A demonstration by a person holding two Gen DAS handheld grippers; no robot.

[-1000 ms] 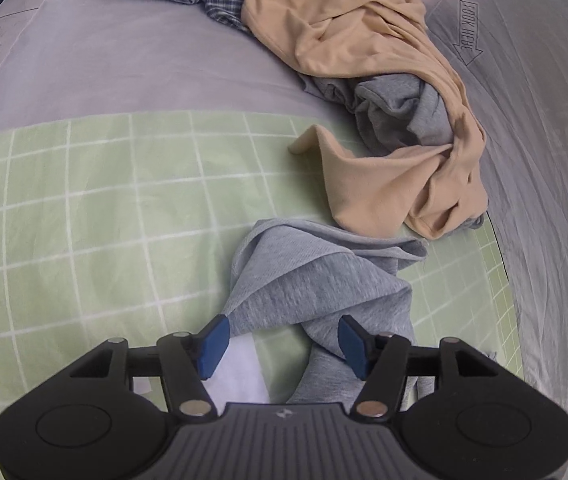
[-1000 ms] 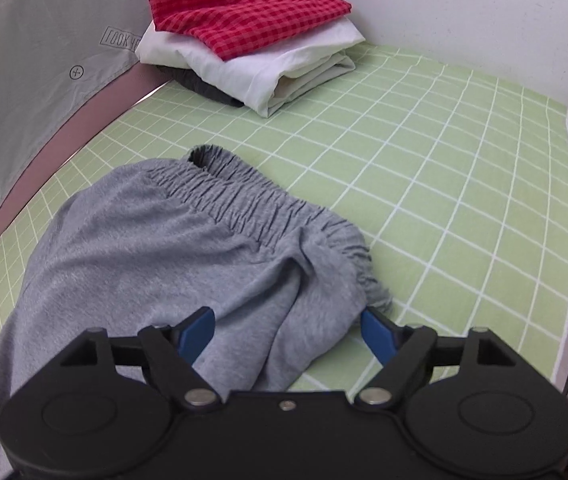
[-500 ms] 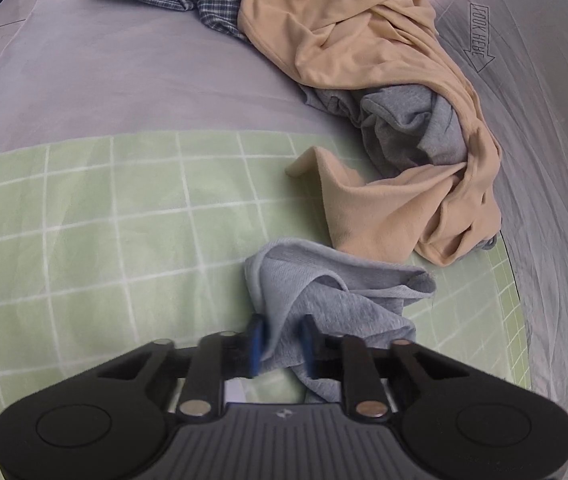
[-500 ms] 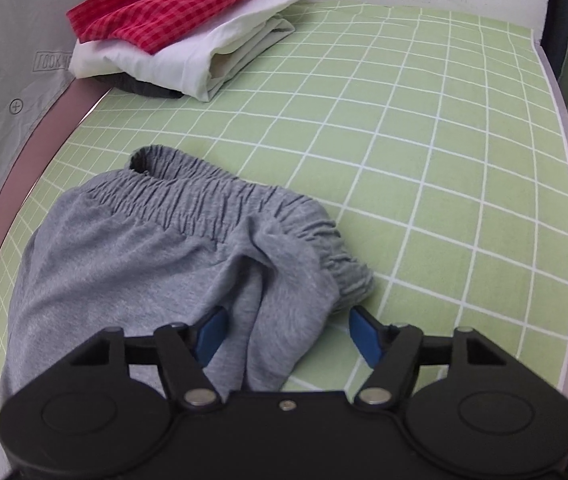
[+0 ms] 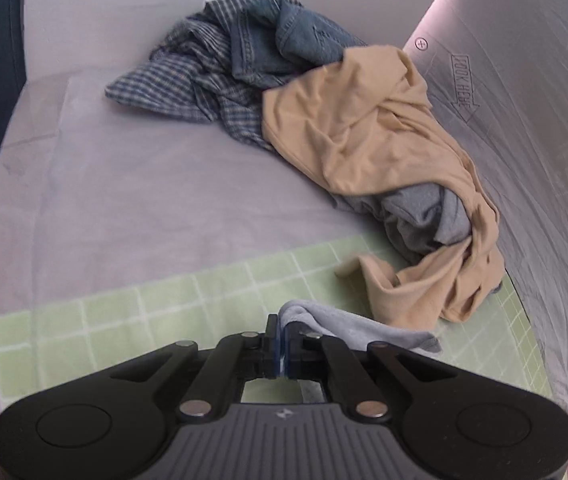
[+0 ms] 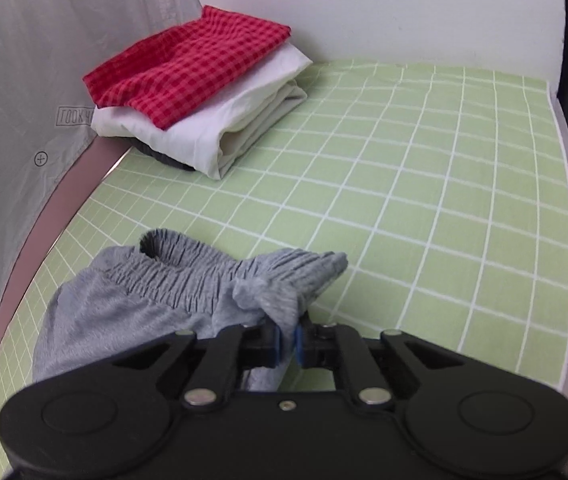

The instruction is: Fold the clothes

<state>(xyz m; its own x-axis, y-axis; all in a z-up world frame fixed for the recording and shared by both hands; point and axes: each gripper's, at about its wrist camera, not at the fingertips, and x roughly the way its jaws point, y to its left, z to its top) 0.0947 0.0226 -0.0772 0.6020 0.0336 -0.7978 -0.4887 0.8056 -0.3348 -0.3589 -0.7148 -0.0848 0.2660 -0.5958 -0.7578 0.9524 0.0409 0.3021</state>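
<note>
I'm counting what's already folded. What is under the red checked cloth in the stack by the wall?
Under the red checked cloth lies a folded white garment, and beneath that a dark item, mostly covered, so its kind is unclear.

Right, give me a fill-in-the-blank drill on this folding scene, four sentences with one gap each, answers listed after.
1. The right gripper is shut on the ____ end of the grey trousers.
2. The top piece of the folded stack is checked in the colour ____.
3. In the unfolded pile, the tan garment lies partly over a denim piece and a ____ shirt.
4. The left gripper is ____ on grey fabric.

Missing words: waistband; red; checked; shut
</note>
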